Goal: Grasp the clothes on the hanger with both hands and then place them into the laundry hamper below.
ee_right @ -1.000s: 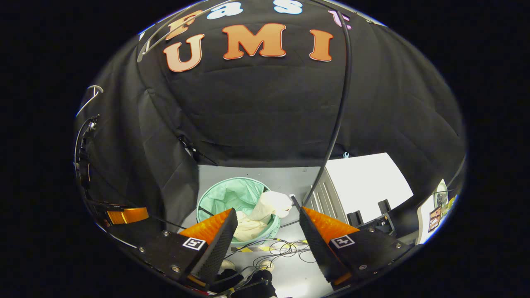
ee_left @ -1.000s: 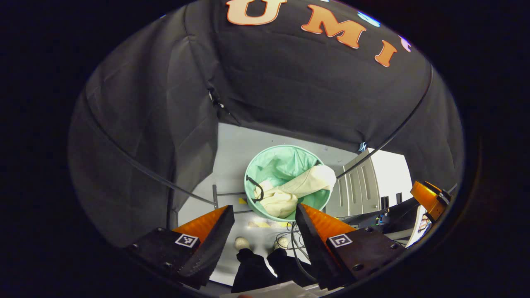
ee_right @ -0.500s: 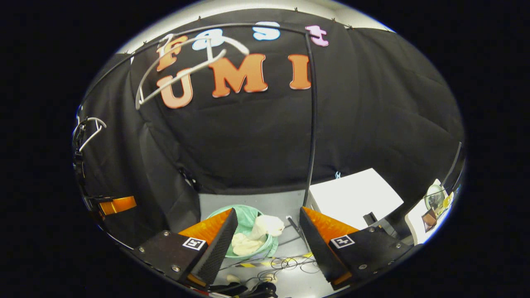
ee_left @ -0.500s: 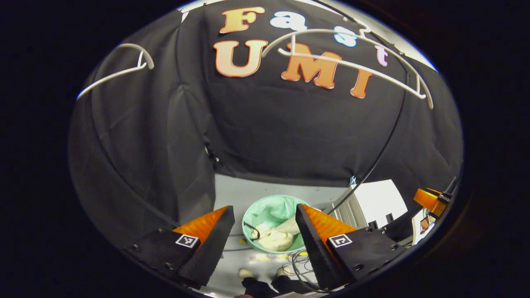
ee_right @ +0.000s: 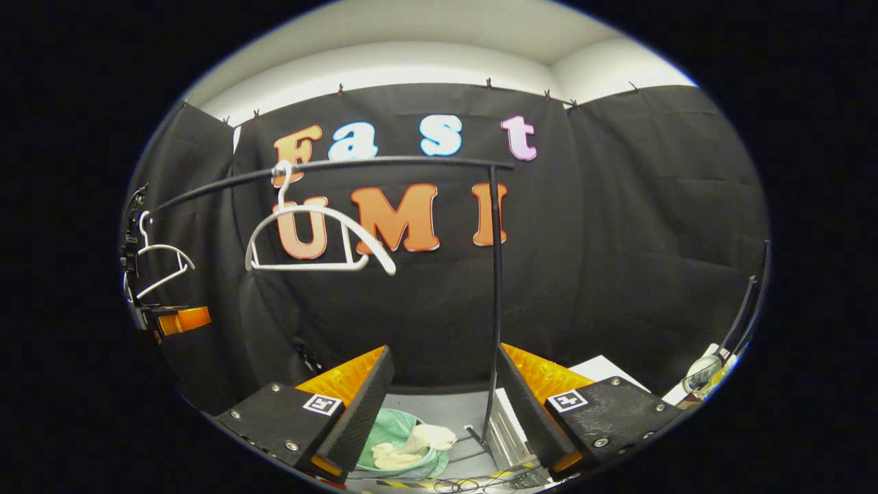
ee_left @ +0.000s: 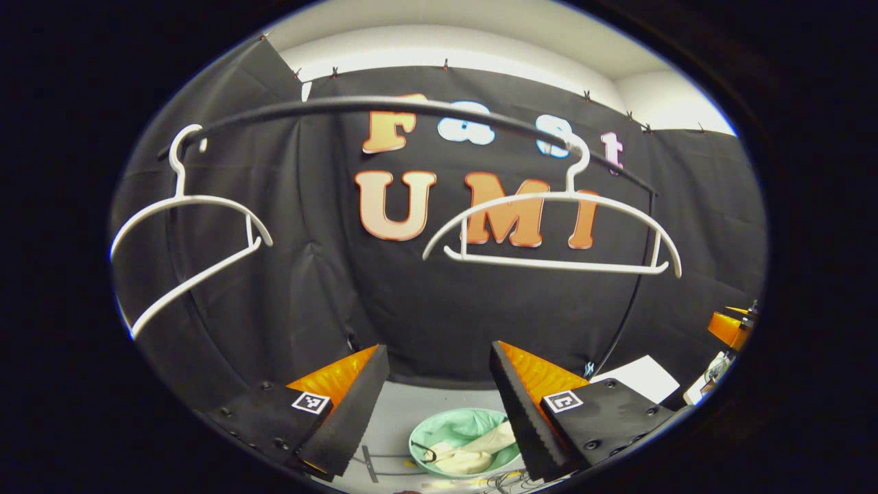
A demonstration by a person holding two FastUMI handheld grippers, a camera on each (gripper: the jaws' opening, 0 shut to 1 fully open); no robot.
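With the cream clothes (ee_left: 466, 453) lying in the green laundry hamper (ee_left: 439, 429) on the floor, both hangers (ee_left: 552, 233) hang bare; left hand-held gripper (ee_left: 435, 405) and right hand-held gripper (ee_right: 442, 405) gape wide, empty, best lifted clear of the rail (ee_right: 384, 162).

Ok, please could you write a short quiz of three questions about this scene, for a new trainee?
1. True or false: a garment hangs on the right hanger.
2. Where is the cream clothing? A) on the rail B) in the green hamper C) in the left gripper
3. Fill in: the right gripper stands ____.

Key: 1 false; 2 B; 3 open.
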